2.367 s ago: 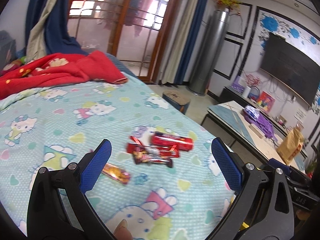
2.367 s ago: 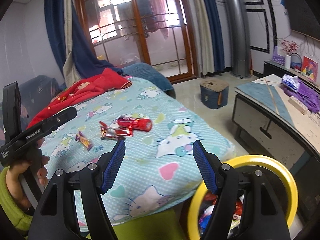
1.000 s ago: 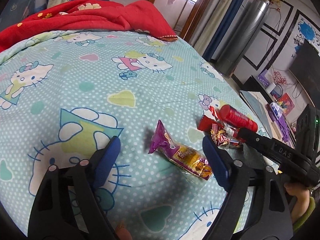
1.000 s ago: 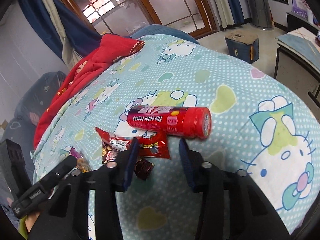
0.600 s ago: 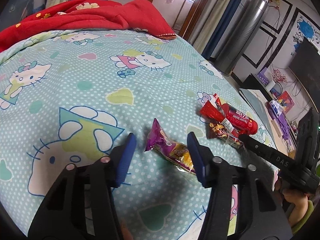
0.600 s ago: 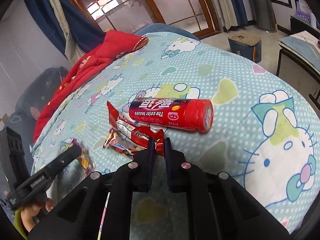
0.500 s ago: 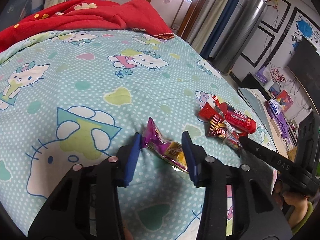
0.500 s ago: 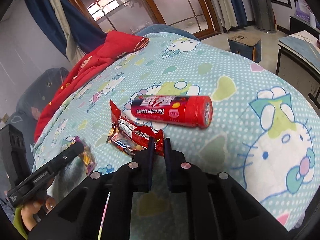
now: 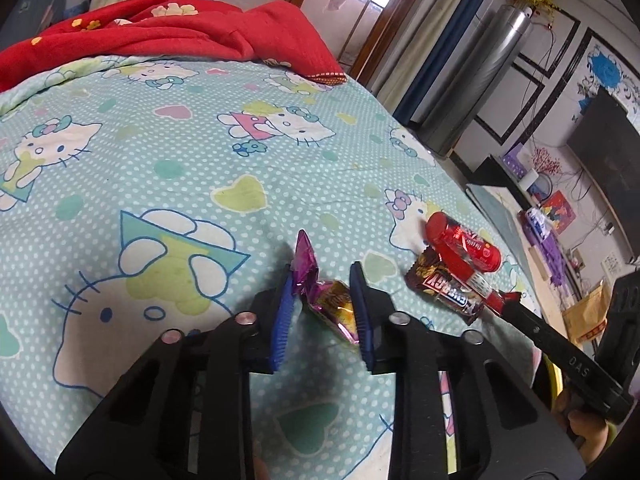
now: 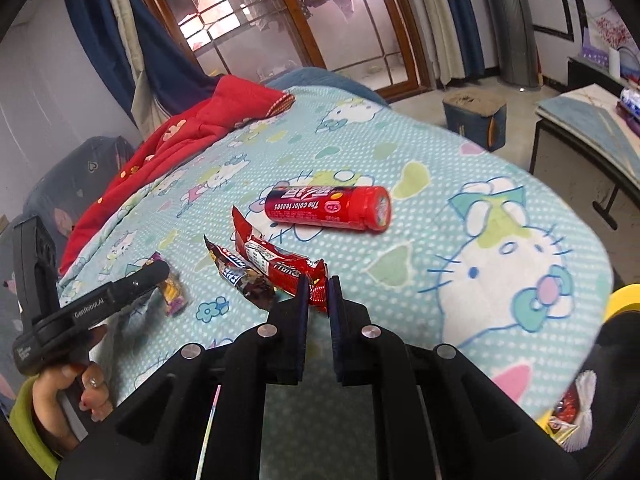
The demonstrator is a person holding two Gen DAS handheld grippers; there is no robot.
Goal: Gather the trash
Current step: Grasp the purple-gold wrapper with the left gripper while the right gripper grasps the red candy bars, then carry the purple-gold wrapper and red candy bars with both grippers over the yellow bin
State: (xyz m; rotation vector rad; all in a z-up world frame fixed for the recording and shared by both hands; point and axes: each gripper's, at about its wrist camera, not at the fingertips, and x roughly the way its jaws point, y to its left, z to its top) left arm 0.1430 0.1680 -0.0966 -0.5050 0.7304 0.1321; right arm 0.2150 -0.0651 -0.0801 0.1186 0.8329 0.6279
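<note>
A purple and yellow snack wrapper [image 9: 334,304] lies on the cartoon-cat bedsheet [image 9: 168,184]. My left gripper [image 9: 321,276] is closing on it; both blue pads touch it and its purple end folds upward. My right gripper [image 10: 319,282] is shut on the near end of a red wrapper [image 10: 276,262]. A brown chocolate-bar wrapper [image 10: 244,278] lies against the red one on its left. Just beyond them rests a red candy tube [image 10: 328,208] on its side. The right wrist view also shows the left gripper [image 10: 160,274] over the purple wrapper [image 10: 172,292].
A red blanket [image 9: 160,36] is bunched at the far end of the bed. At the bed's near right corner is a yellow bin rim [image 10: 624,296] with wrappers inside. Past the bed edge are a low table [image 10: 592,128] and a small stool [image 10: 474,118].
The left jaws narrowed from wide apart onto the purple wrapper, whose end lifted. The right jaws shut on the red wrapper and drew it back a little from the tube.
</note>
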